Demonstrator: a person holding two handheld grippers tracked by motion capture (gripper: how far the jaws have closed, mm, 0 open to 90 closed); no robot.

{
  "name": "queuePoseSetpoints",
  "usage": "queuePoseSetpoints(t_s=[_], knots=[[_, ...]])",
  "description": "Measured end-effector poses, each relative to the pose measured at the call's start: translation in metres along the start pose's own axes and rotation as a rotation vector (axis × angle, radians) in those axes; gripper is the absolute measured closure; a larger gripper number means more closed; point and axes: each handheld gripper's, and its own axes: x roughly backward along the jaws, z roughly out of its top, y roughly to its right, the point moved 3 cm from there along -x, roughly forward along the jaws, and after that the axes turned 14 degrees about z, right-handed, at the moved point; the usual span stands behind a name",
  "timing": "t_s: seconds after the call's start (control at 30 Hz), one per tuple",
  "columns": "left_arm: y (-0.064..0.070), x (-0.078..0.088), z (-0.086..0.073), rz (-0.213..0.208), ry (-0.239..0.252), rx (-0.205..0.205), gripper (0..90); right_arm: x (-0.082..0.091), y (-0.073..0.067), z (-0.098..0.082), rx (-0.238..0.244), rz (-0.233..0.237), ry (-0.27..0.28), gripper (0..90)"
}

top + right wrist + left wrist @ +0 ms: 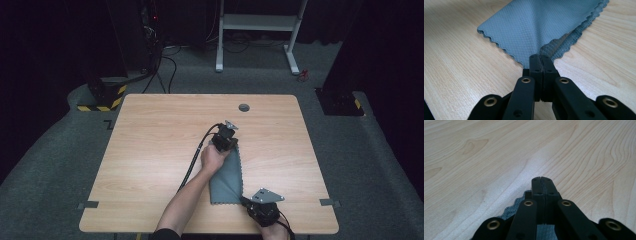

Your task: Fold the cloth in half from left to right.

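High view: a light wooden rectangular table (150,150) stands on grey carpet in a dark room, with a white metal frame (257,30) behind it and a small round grey grommet (244,107) set near its far edge. On the near right part of the table lies a grey, diamond-textured cloth with scalloped edges (226,177), folded into a long strip that runs from the middle of the table toward the near edge.

A person's left hand (212,159) rests on the far end of the cloth, holding the left tool (233,145), a black cable (192,162) trailing back along the forearm. The left gripper view shows that tool's black jaws pressed together, a wavy cloth edge (515,206) tucked beside and beneath them against the wood grain.

At the near right corner of the cloth, the right tool (243,201) carries a grey three-cornered plate (267,195) on top. The right gripper view shows its jaws clamped tight on the cloth's corner (541,51), the fabric fanning away from the tips in two layers over the table.

Two small grey tape strips (88,204) mark the table's near corners.
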Motion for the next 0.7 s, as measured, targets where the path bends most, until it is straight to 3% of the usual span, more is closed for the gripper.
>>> queuePoseSetpoints(t_s=[0.2, 0.4, 0.57, 0.7], knots=[[-0.002, 0.007, 0.0, 0.013, 0.028, -0.001, 78.5, 0.006, 0.003, -0.001, -0.014, -0.012, 0.021, 77.2], [-0.002, 0.029, -0.005, -0.004, 0.059, -0.026, 71.0, 0.018, 0.016, 0.0, -0.042, -0.033, 0.059, 80.3], [-0.003, 0.046, -0.02, -0.004, 0.055, -0.033, 63.9, 0.021, 0.027, 0.012, -0.037, -0.028, 0.062, 82.0], [0.0, 0.064, -0.041, -0.001, 0.045, -0.033, 57.4, 0.013, 0.035, 0.026, -0.013, -0.015, 0.038, 81.7]])
